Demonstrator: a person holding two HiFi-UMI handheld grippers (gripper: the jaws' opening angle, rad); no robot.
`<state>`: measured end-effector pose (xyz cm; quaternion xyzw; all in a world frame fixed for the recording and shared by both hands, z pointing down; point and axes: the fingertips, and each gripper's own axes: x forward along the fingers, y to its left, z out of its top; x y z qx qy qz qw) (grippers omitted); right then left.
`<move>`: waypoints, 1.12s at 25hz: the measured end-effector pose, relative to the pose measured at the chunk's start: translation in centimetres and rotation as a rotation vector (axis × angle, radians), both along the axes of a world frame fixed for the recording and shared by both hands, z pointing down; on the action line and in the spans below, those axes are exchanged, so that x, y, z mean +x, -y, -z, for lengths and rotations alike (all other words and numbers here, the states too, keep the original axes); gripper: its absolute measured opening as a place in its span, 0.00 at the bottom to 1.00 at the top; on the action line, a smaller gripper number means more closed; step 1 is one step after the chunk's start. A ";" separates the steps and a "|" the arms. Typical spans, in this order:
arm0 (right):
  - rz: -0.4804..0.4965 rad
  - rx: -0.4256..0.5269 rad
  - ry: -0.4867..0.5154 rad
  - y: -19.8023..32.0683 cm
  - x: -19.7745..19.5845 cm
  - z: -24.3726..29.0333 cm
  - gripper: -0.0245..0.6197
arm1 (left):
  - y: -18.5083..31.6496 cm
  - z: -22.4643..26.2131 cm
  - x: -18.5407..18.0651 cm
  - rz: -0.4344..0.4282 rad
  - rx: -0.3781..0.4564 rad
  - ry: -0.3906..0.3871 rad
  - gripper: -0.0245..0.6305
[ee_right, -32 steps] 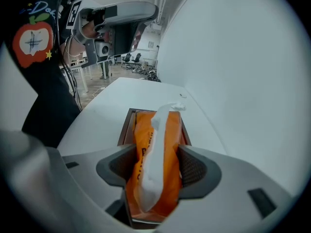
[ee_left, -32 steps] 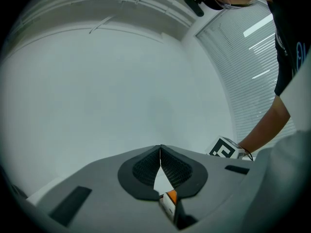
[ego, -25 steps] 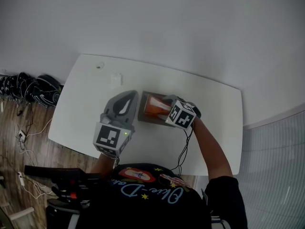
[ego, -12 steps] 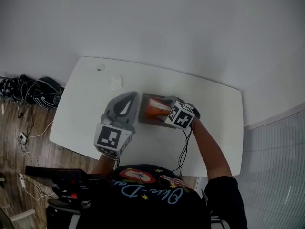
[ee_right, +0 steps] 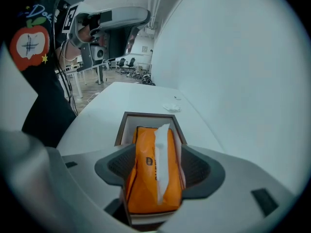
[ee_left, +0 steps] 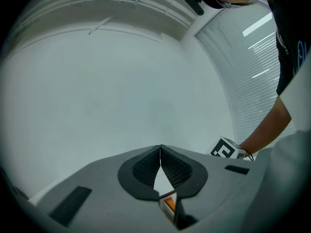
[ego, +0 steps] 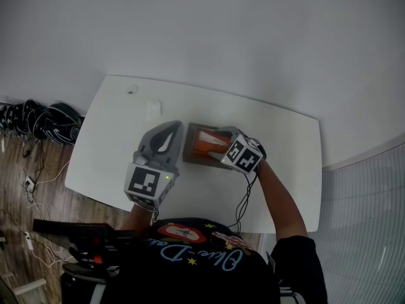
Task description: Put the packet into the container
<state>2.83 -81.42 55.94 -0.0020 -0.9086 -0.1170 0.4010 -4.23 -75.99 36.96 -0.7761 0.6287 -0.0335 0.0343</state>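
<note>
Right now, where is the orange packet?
In the right gripper view the packet lies in the brown box on the white table, between the right gripper's jaws, which have just been opening.

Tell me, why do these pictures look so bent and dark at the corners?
Head view: a wide lens bows the white table at its edges; light is even. Left gripper view: fisheye, black corners, window blinds curve. Right gripper view: same dark rim, orange packet sharp.
</note>
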 end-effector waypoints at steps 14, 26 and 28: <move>-0.302 -0.055 0.284 1.0 2.5 5.1 0.19 | -0.2 -1.1 1.4 -0.037 -0.023 0.012 0.05; -0.645 -0.095 0.804 -0.7 6.1 15.4 0.06 | -0.4 -1.1 3.3 -0.089 -0.022 0.022 0.05; -0.676 -0.105 0.854 -1.4 6.8 16.4 0.06 | -0.6 -1.1 3.7 -0.095 -0.023 0.022 0.05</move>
